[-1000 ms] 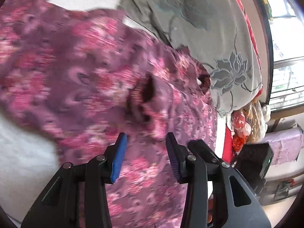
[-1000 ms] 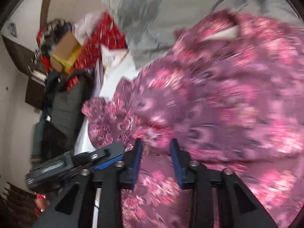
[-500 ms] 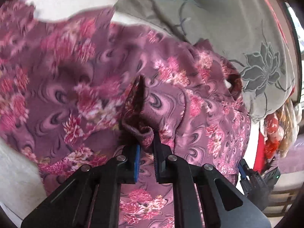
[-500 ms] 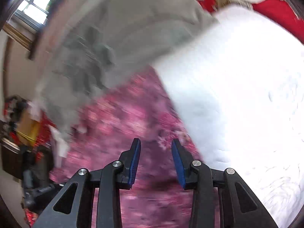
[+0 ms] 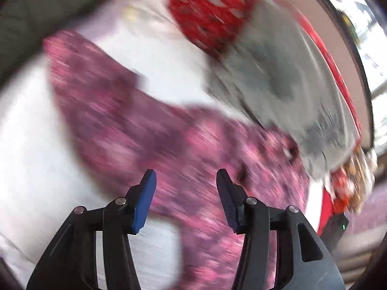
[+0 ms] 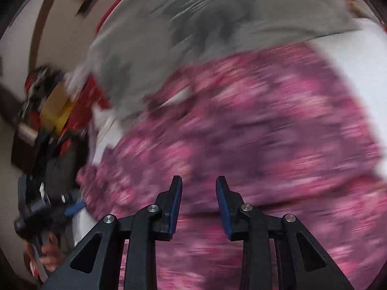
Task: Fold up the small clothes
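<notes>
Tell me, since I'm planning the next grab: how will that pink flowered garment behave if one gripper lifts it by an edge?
The pink flowered garment will probably go limp and drape, since it lies in soft bumps and wrinkles on the white sheet. It looks thin, so likely light. Being spread wide, most of it would likely trail and drag.

You have a bed with a white sheet [image 5: 31,145] under everything, blurred by motion. At one o'clock lies a grey blanket with a dark flower print [image 5: 285,77], with red patterned bedding [image 5: 205,17] at twelve. Daylight comes through a window [image 5: 370,36] at two o'clock. On your right camera, a beige wall [image 6: 65,31] and cluttered furniture [image 6: 46,111] sit at nine to ten o'clock.
</notes>
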A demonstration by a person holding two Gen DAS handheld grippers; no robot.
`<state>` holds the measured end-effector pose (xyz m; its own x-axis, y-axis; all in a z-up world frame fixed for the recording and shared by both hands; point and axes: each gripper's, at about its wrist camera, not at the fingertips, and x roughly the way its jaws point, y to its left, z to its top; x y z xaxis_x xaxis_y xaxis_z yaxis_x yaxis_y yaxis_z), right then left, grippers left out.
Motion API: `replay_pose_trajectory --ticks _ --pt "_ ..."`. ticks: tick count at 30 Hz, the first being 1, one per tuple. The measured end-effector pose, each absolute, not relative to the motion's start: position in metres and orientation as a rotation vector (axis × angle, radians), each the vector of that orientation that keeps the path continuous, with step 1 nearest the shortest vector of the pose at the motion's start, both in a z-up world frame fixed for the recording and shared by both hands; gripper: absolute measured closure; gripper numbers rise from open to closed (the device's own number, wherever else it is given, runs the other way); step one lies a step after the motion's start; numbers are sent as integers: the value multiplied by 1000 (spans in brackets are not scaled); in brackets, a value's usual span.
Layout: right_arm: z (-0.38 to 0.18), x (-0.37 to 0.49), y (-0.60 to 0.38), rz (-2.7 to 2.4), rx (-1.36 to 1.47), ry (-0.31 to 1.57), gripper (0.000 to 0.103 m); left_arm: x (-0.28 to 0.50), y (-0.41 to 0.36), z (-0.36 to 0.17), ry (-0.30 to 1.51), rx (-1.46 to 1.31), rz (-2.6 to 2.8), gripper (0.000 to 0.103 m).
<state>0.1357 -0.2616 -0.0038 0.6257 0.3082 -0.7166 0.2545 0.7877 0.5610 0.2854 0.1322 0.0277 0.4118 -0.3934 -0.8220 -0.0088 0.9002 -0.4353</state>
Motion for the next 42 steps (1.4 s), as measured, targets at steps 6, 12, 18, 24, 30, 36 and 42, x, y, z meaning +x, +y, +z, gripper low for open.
replay_pose_trajectory --ticks 6,12,18,24,30,36,42 --pt "-10 182 -176 186 630 931 72 341 246 12 1128 -496 17 53" --pt "-36 202 -148 201 583 919 71 385 273 -20 1149 -557 101 53" --pt "-39 192 -141 240 484 836 71 423 264 -54 1173 -547 165 53" --pt "-39 192 -144 245 503 827 71 431 265 -47 1118 -600 120 97" --pt "-38 195 -146 245 522 848 71 407 249 5 1021 -562 14 97" --pt "-21 192 -163 209 603 910 69 379 199 57 969 -506 -119 98" --pt "-5 156 -206 97 558 882 69 353 126 82 975 -458 -243 98"
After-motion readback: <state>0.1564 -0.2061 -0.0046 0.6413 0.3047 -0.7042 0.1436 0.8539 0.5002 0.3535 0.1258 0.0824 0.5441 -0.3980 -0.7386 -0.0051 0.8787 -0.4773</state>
